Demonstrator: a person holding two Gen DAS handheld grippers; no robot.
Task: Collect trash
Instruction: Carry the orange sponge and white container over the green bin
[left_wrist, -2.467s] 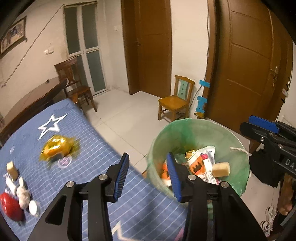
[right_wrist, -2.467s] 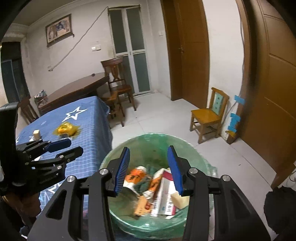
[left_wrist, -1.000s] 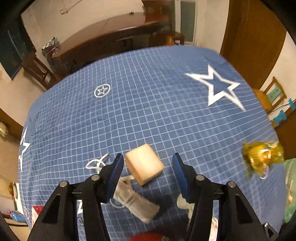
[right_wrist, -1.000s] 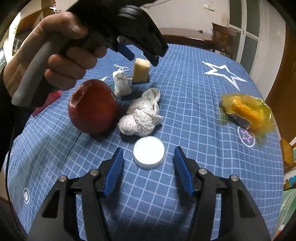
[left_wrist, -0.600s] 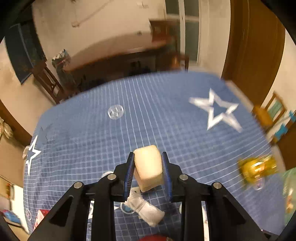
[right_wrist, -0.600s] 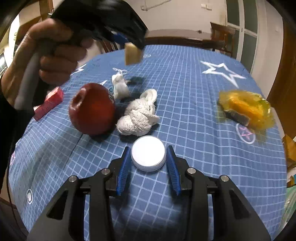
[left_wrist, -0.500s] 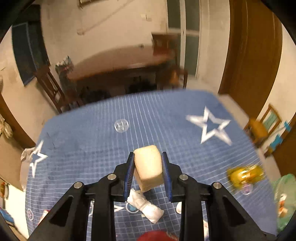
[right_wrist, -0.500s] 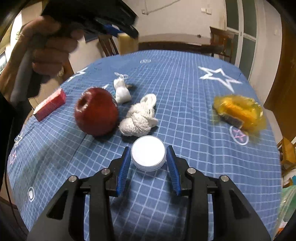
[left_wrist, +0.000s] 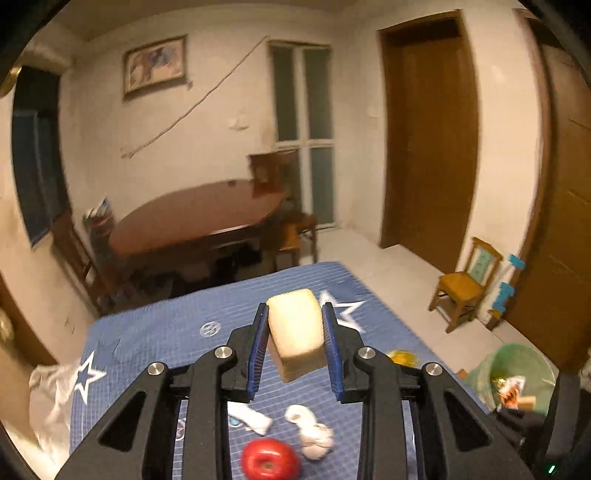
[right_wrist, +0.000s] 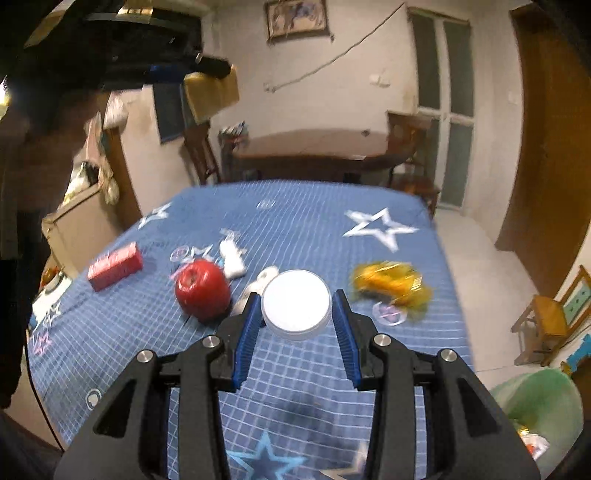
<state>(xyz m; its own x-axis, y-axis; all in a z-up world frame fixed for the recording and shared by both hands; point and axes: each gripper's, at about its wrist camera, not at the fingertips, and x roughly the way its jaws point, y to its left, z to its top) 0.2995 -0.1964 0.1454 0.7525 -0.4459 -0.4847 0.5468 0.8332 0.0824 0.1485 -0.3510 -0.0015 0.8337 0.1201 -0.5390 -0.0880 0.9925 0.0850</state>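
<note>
Both grippers we hold are closed on trash, lifted above the table (right_wrist: 303, 221) with the blue star cloth. Our left gripper (left_wrist: 294, 345) has its pads pressed on the two sides of a pale yellow sponge block (left_wrist: 295, 334); our right gripper (right_wrist: 295, 325) clamps a white round lid (right_wrist: 295, 308) by its rim.

We judge the step in hand is the carry: both pieces are picked and must go to the green bin (left_wrist: 513, 369), which stands on the floor beside the right edge of the table, with wrappers already inside. The next move calls for swinging both grippers to the right and down over the bin mouth, then opening the jaws there, not before.

On the table we see a red apple (right_wrist: 202, 293), a red box (right_wrist: 115, 266), a yellow wrapper (right_wrist: 391, 282) and white crumpled tissue (left_wrist: 312, 430).

The sponge block has its long axis running away from the camera along the fingers, tilted a little upward. The lid lies nearly flat, its top face looking up
</note>
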